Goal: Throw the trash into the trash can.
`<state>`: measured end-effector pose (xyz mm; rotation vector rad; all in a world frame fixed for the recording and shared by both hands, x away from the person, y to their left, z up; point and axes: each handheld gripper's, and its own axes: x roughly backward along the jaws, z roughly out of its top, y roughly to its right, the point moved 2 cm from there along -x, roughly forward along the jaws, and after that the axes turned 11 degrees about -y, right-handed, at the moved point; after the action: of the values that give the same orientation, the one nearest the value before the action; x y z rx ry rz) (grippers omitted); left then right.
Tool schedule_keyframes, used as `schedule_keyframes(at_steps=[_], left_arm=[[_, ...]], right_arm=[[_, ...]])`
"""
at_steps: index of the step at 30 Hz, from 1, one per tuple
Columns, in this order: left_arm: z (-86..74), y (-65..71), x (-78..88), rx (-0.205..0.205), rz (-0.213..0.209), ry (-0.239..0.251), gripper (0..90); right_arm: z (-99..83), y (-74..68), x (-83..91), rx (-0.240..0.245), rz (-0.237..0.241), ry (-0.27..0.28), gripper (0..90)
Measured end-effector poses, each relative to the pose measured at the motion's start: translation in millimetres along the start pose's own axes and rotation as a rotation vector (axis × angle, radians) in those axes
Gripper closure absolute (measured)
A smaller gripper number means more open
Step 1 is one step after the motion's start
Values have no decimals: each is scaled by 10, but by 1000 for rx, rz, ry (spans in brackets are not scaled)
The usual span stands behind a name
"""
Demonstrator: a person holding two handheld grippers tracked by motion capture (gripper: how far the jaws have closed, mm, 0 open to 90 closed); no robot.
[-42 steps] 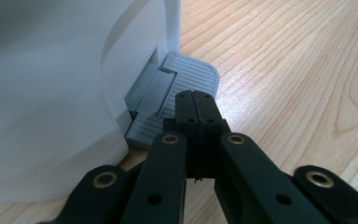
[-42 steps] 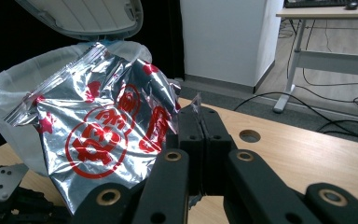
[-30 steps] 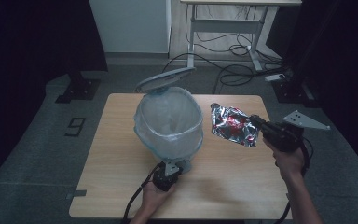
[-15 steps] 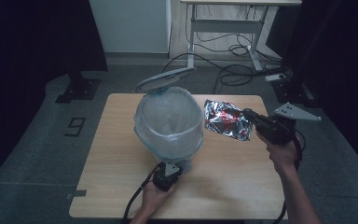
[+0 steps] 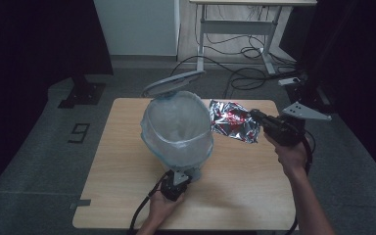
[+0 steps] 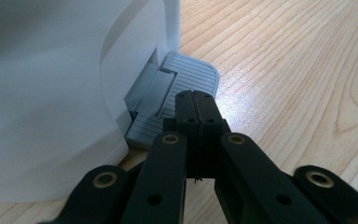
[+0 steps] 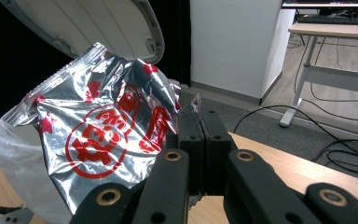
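Left gripper view: grey pedal (image 6: 177,91) under tool (image 6: 195,100)

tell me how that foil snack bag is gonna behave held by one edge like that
The foil bag is crumpled and creased, so it probably flexes and crinkles rather than staying stiff. It hangs from the right gripper by one edge, so it seems light. Its glossy film may be slippery.

The crinkled foil wrapper (image 7: 98,154) is shiny silver with a red round logo and red blotches. The bin (image 5: 176,129) is white, lined with a cloudy clear bag, its lid (image 5: 172,83) pale grey. Its ribbed pedal (image 6: 179,93) is grey. The table (image 5: 254,186) is light wood grain.
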<state>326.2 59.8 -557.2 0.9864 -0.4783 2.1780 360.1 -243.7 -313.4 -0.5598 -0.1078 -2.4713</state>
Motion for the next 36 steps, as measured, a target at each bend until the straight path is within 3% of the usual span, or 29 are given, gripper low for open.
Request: schedule_keyframes(at_steps=[36], left_arm=[[1,7,0,-6,7,-1,900]], right_arm=[[158,-202,-383,13,28,-20,884]])
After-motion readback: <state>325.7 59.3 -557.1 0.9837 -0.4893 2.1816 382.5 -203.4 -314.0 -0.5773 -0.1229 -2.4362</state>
